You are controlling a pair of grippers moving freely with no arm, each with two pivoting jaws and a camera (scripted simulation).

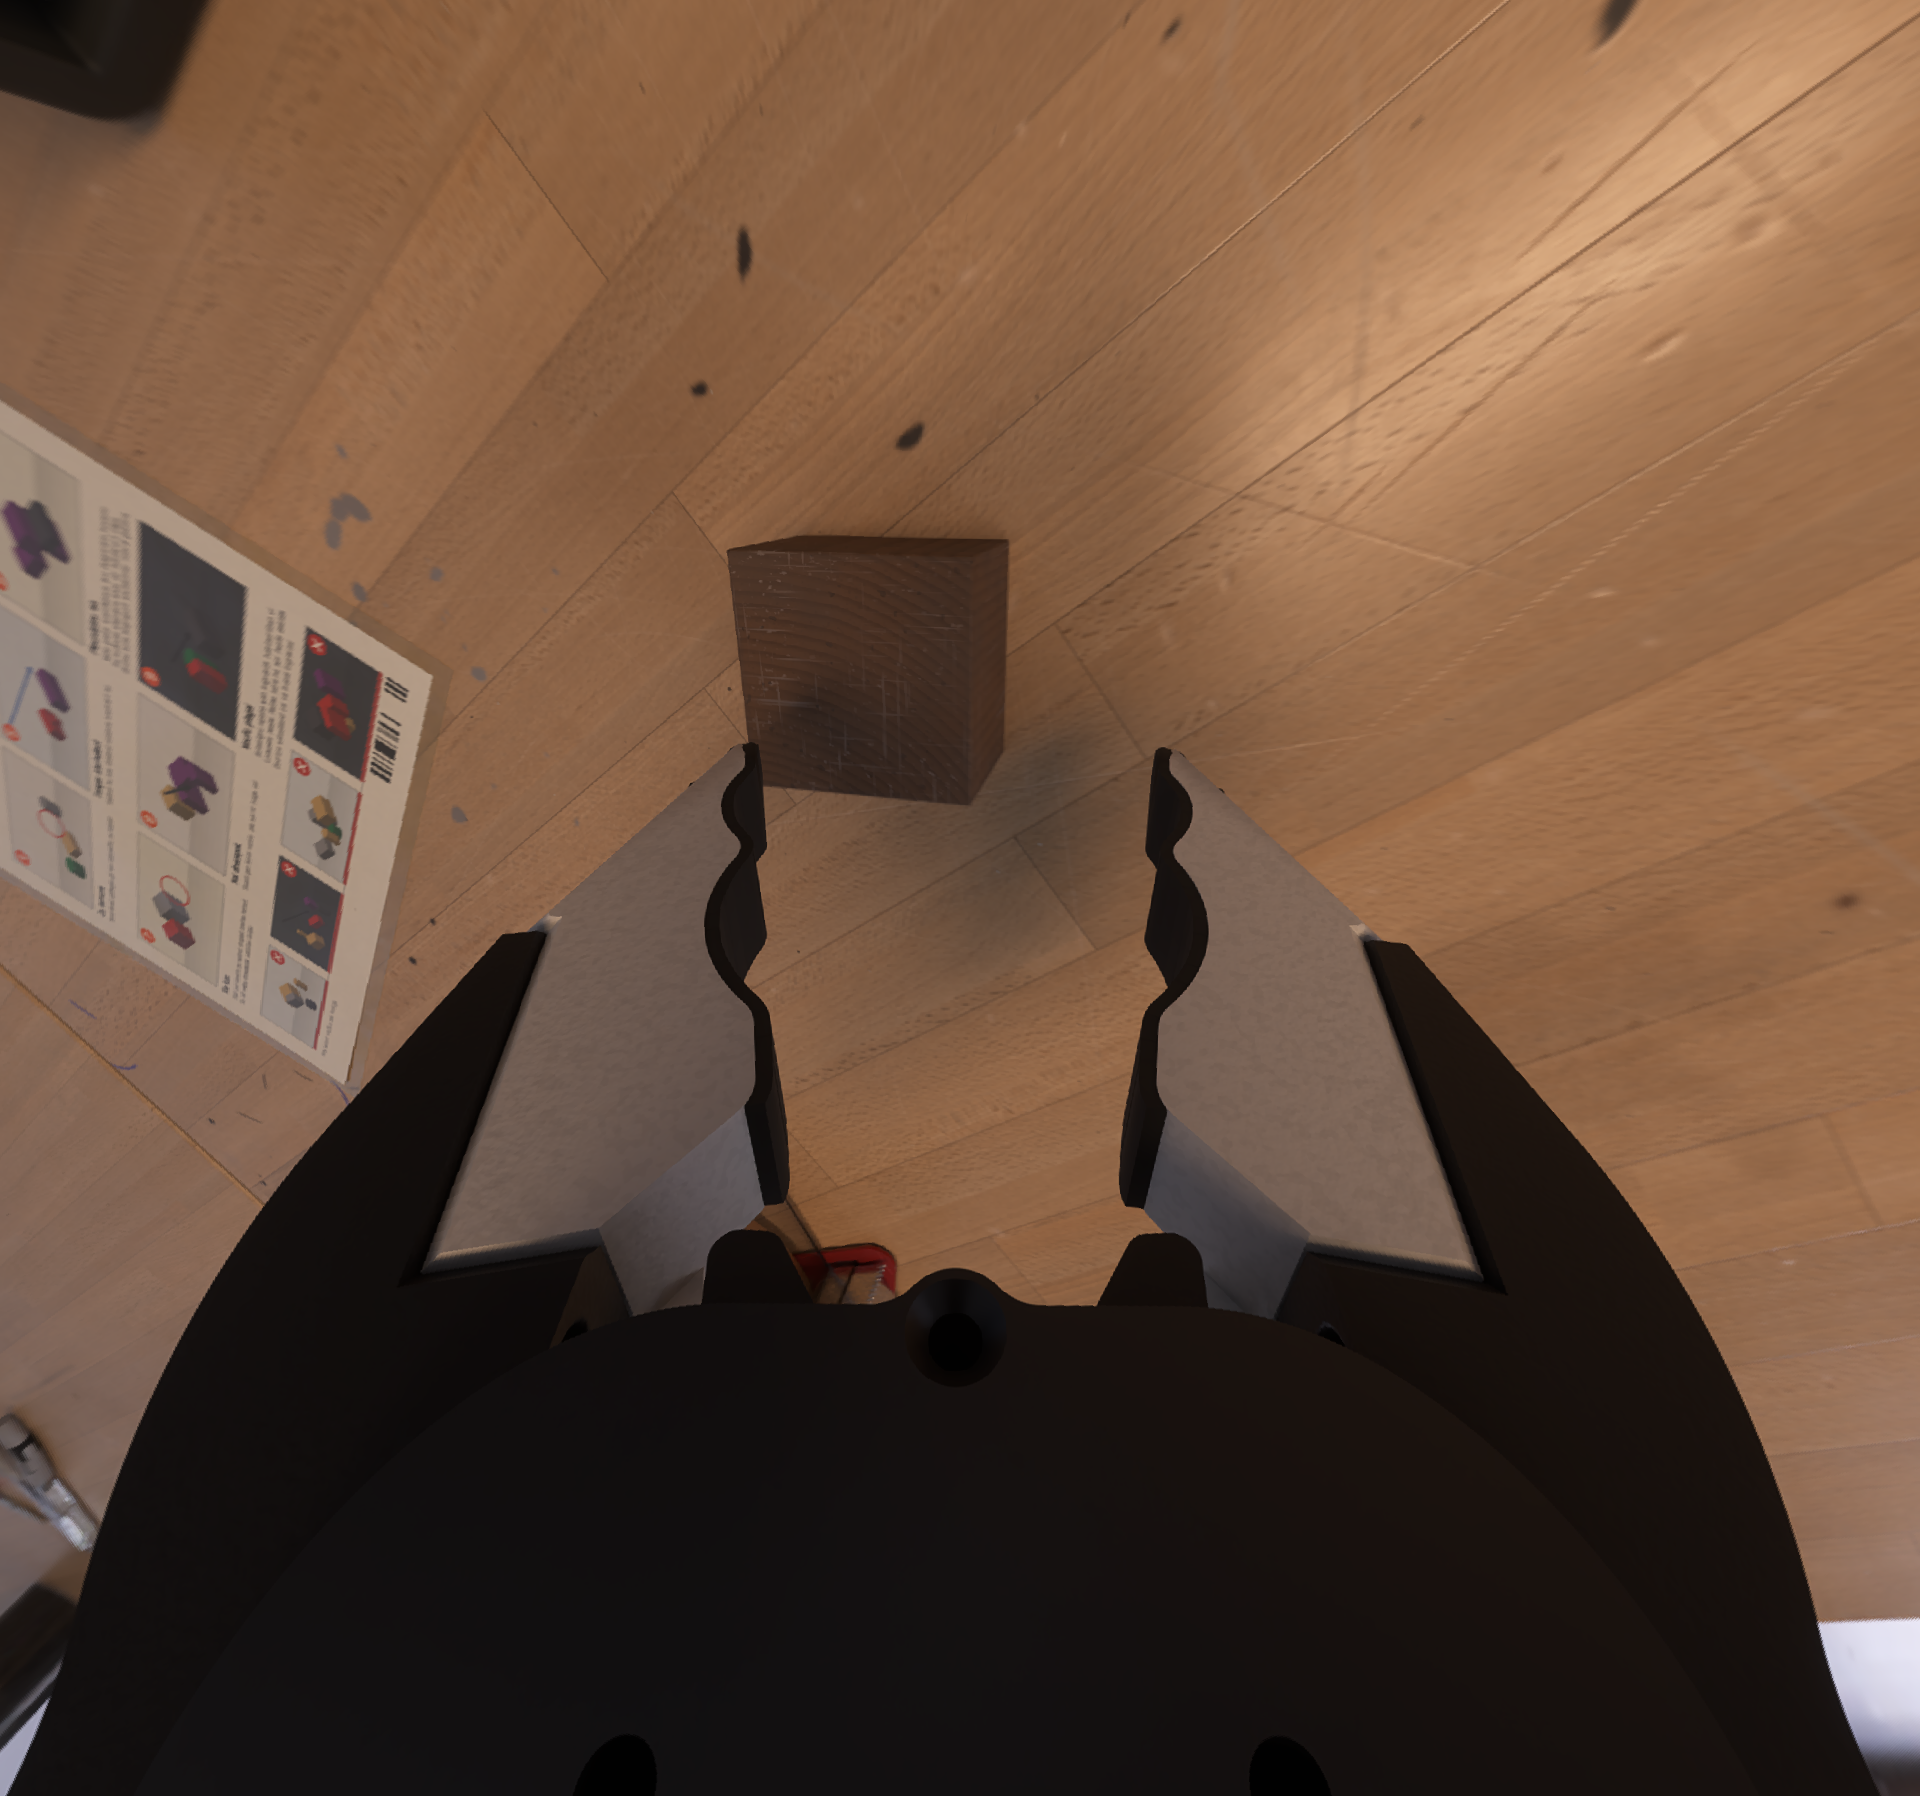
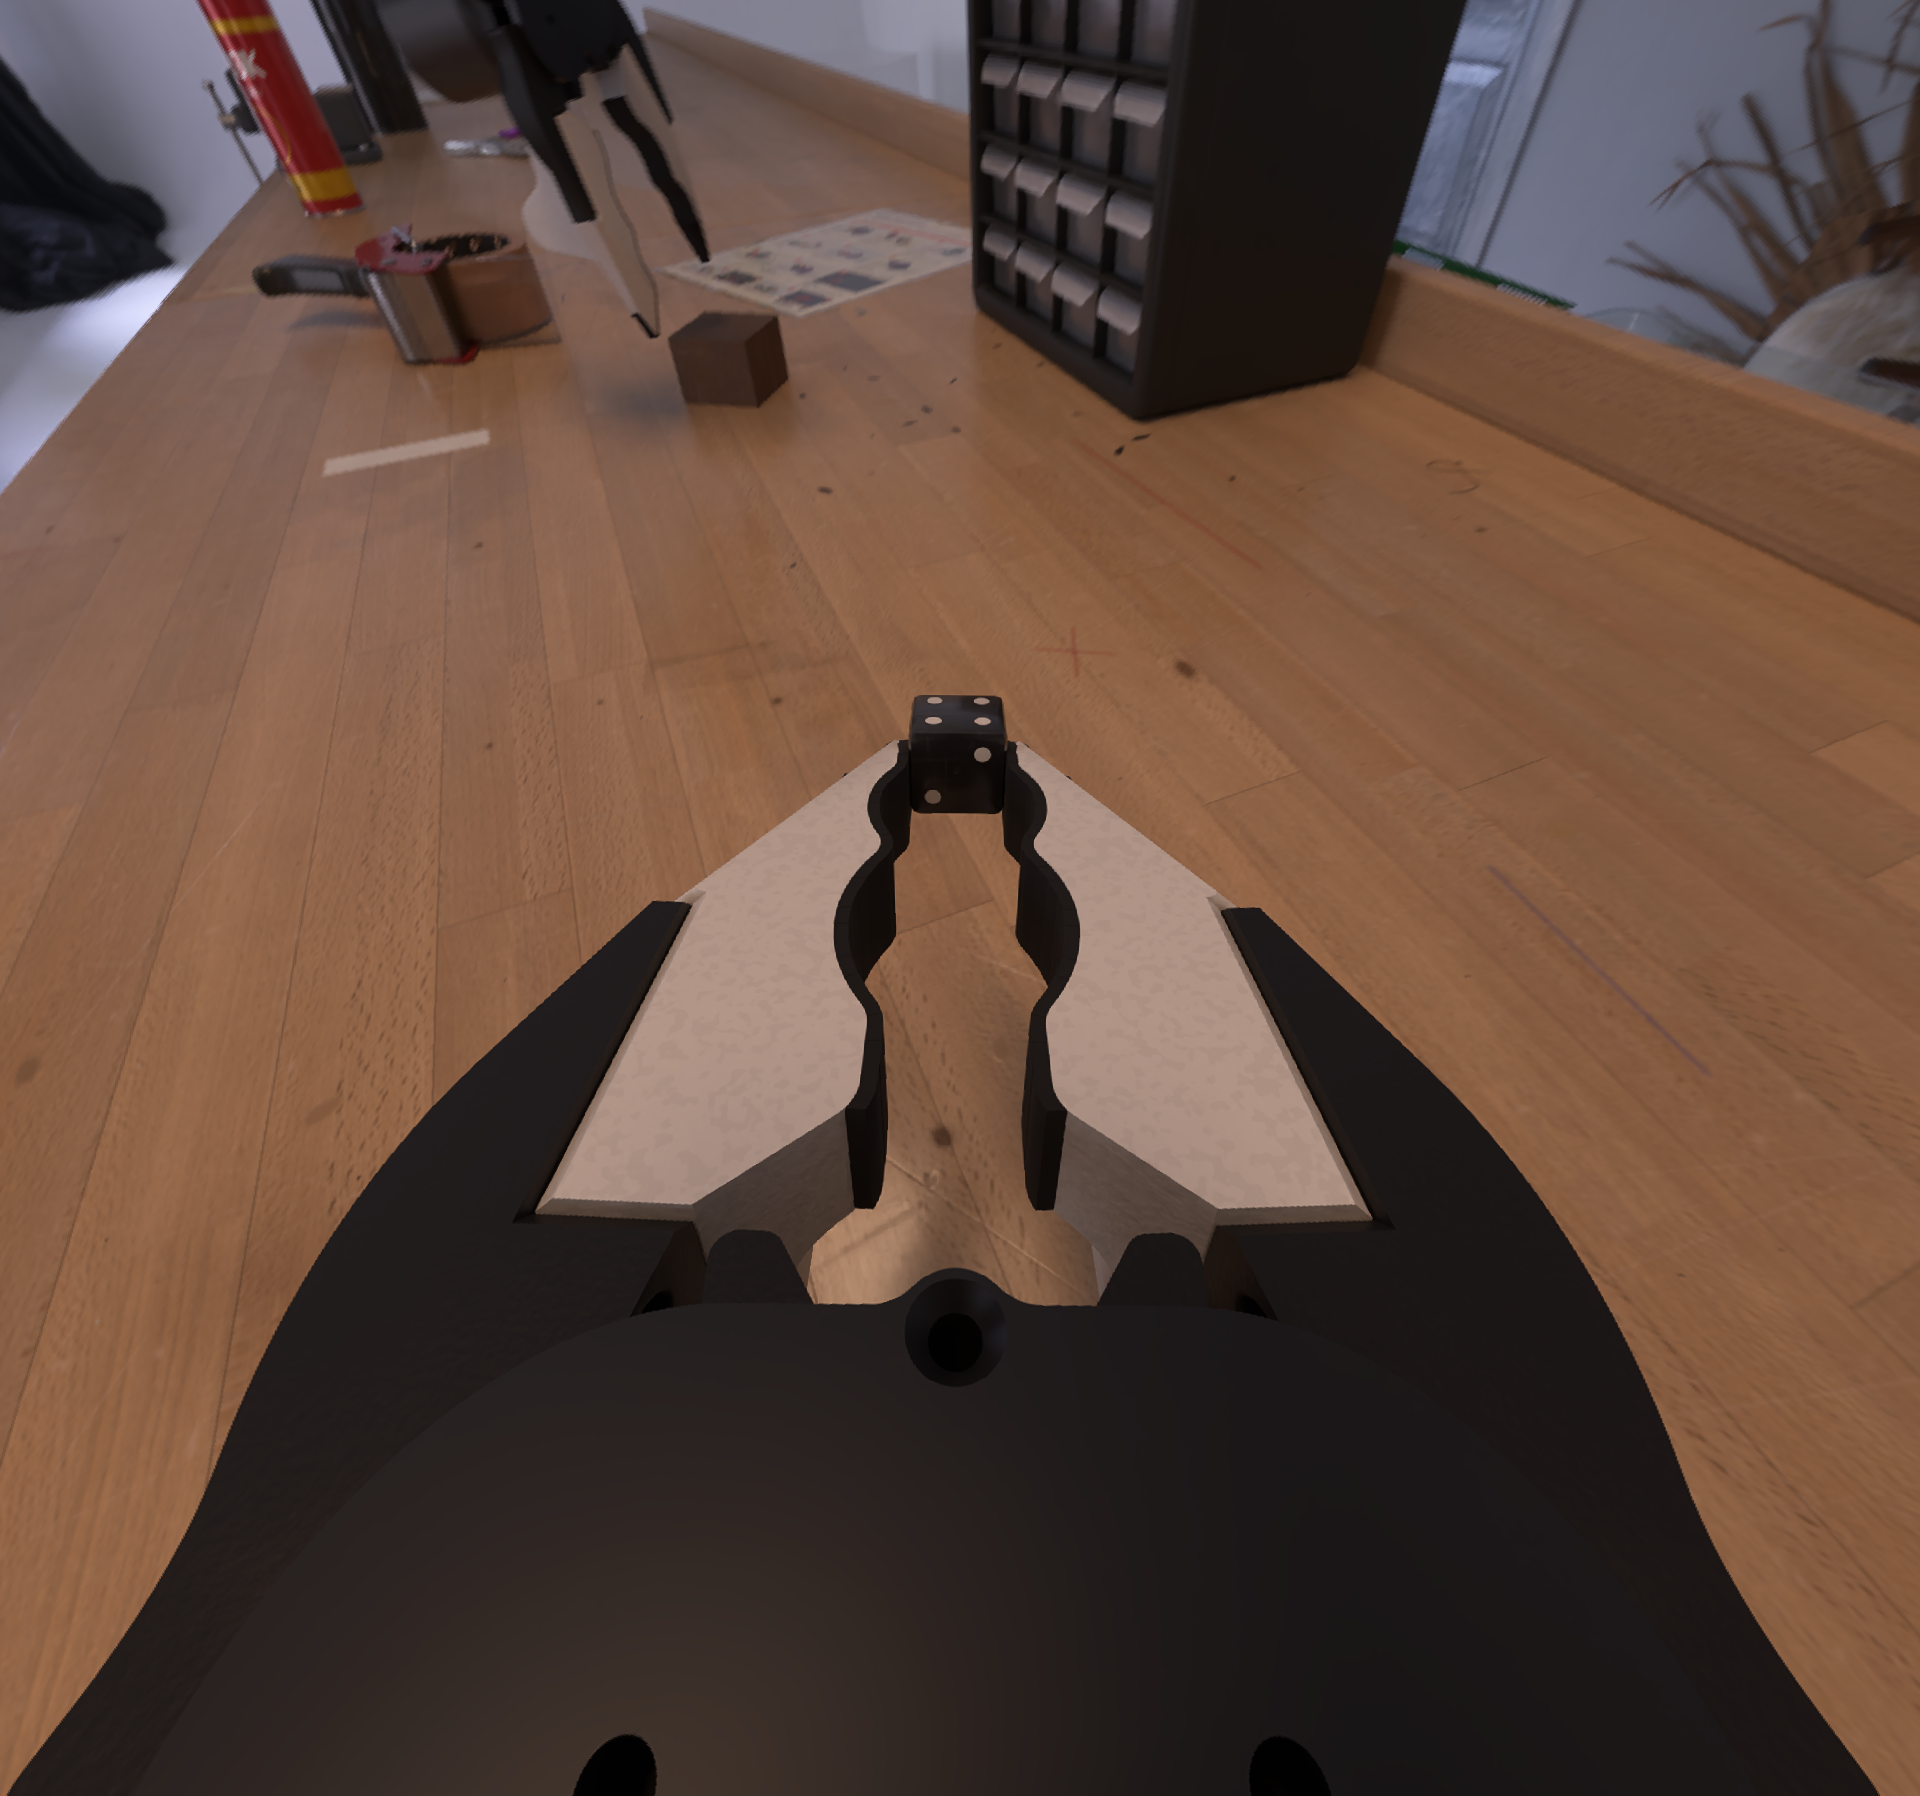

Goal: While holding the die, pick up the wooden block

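Observation:
A dark brown wooden block (image 1: 871, 668) sits on the wooden bench. My left gripper (image 1: 956, 759) is open and empty, pointing down just above and short of the block, its left fingertip near the block's near corner. In the right wrist view the block (image 2: 727, 359) stands far off with the left gripper (image 2: 677, 292) hanging open over it. My right gripper (image 2: 956, 759) is shut on a black die (image 2: 956, 754) with white pips, held at the fingertips a little above the bench.
A printed instruction sheet (image 1: 197, 759) lies left of the block and shows flat in the right wrist view (image 2: 821, 260). A black drawer cabinet (image 2: 1195, 146) stands at the back right. A tape dispenser (image 2: 436, 292) and a red spray can (image 2: 275, 94) stand at the far left.

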